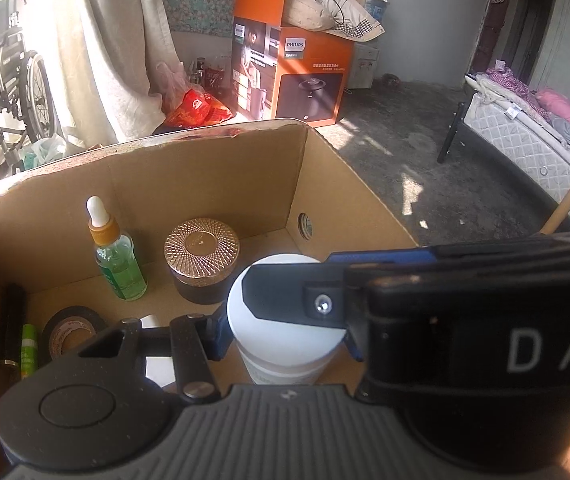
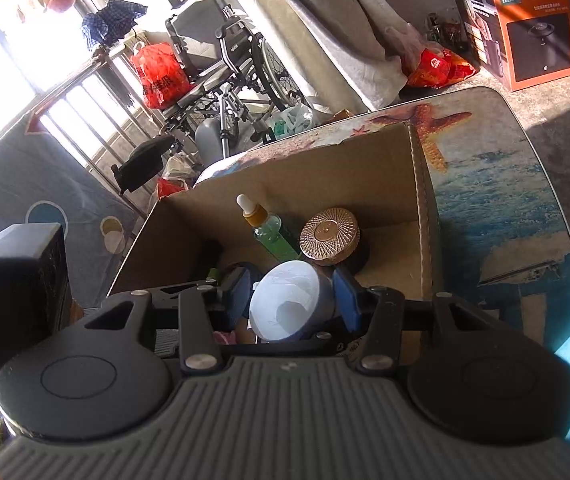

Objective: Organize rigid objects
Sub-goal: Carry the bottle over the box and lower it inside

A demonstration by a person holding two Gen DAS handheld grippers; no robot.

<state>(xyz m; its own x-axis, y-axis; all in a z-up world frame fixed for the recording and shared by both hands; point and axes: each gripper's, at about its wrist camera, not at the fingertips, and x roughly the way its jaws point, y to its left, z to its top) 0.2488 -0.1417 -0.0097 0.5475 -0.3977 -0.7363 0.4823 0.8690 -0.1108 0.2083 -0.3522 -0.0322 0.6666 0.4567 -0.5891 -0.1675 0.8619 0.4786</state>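
Note:
An open cardboard box [image 1: 205, 184] stands on a table. My left gripper [image 1: 287, 340] is shut on a white jar [image 1: 277, 364], its blue pads against both sides, low inside the box. The right gripper's black finger [image 1: 285, 292] crosses the jar's lid. In the right wrist view my right gripper [image 2: 294, 297] is shut on a tilted white round tub [image 2: 281, 312] over the box [image 2: 389, 160]. I cannot tell whether the tub and the jar are the same thing. In the box stand a green dropper bottle [image 1: 119, 260] and a dark jar with a rose-gold lid [image 1: 201, 248].
A black tape roll [image 1: 71, 332], a green tube [image 1: 29, 350] and a black tube [image 1: 11, 320] lie at the box's left wall. The table has a sea-print cover [image 2: 505, 200]. Beyond it are an orange carton [image 1: 293, 76], a wheelchair [image 1: 9, 92] and a bed [image 1: 533, 136].

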